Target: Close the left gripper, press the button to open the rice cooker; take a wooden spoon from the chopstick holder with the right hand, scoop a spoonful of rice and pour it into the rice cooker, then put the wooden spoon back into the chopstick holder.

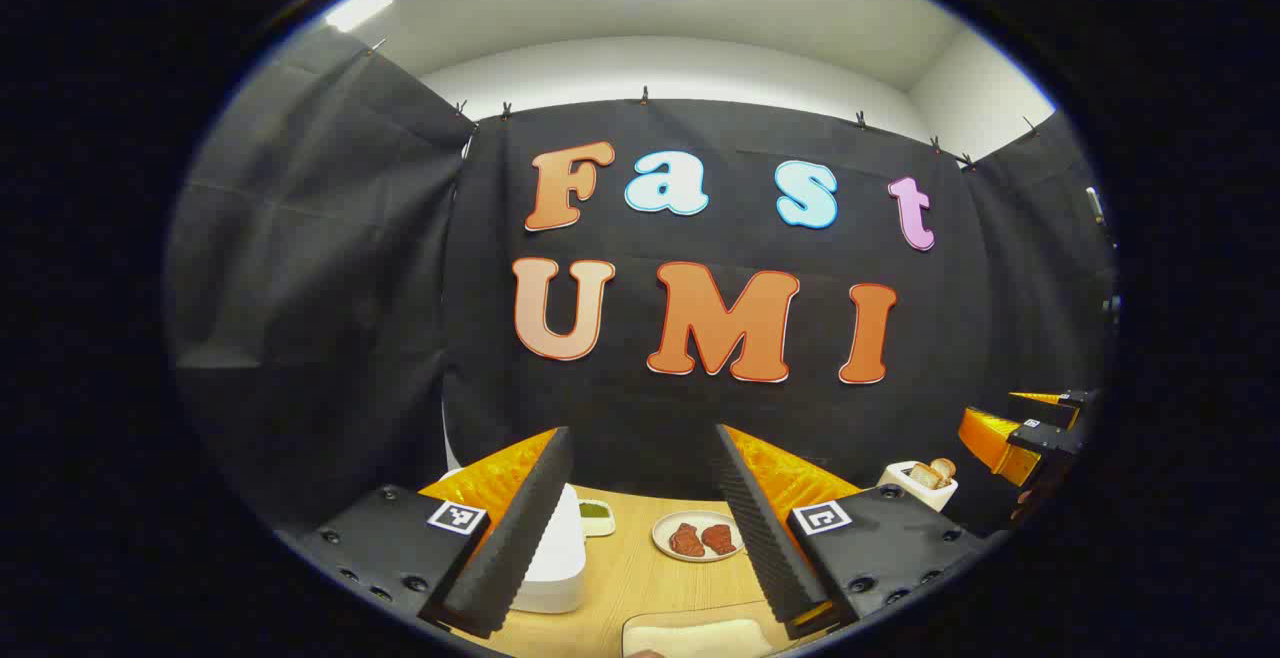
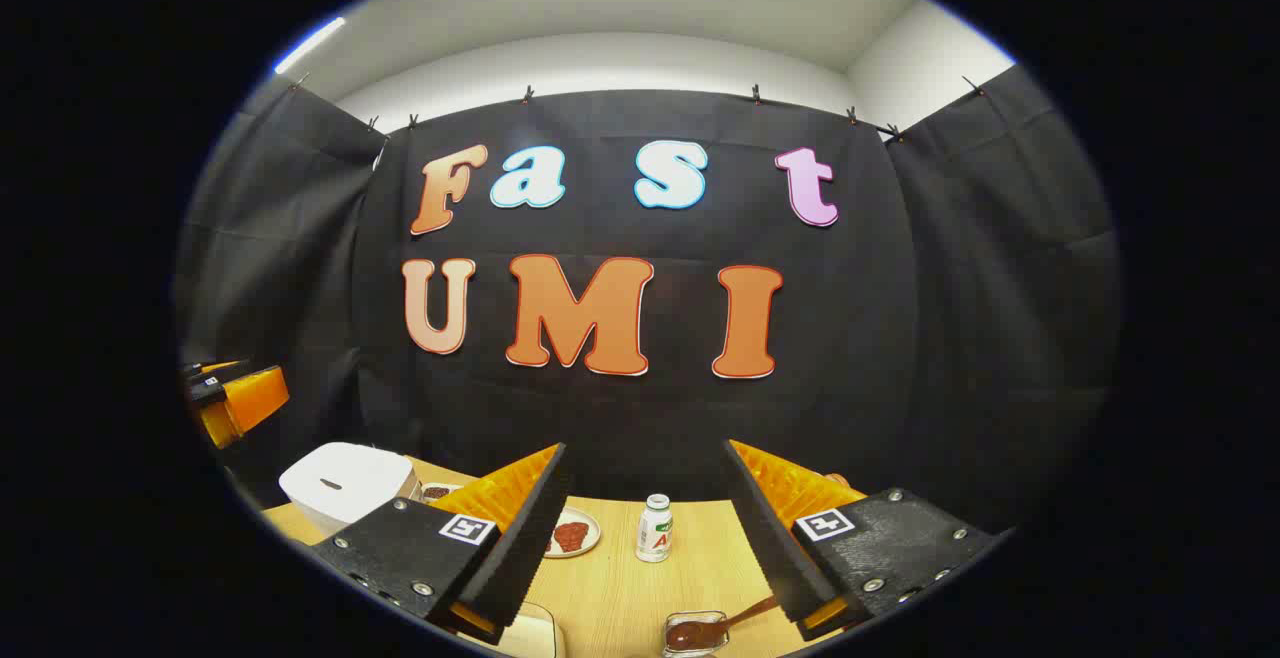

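On the wooden table [image 2: 620,588], your one white rice cooker [image 2: 345,483] sits lid-down at 9 o'clock in the right gripper view. Both your grippers, left gripper [image 1: 640,528] and right gripper [image 2: 640,538], hover with jaws spread wide, holding nothing. One plate [image 1: 697,536] carries two red pieces; one small bottle [image 2: 655,528] stands upright; one wooden spoon [image 2: 715,626] lies at 6 o'clock.

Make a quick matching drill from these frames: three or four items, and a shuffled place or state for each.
Items:
1. rice cooker
2. small white bottle
3. plate of red pieces
4. left gripper

Matches:
a. between the right gripper's fingers, upright
b. lid shut, far left in the right gripper view
c. open, empty
d. between the left gripper's fingers, on the table

Pairs: 1-b, 2-a, 3-d, 4-c
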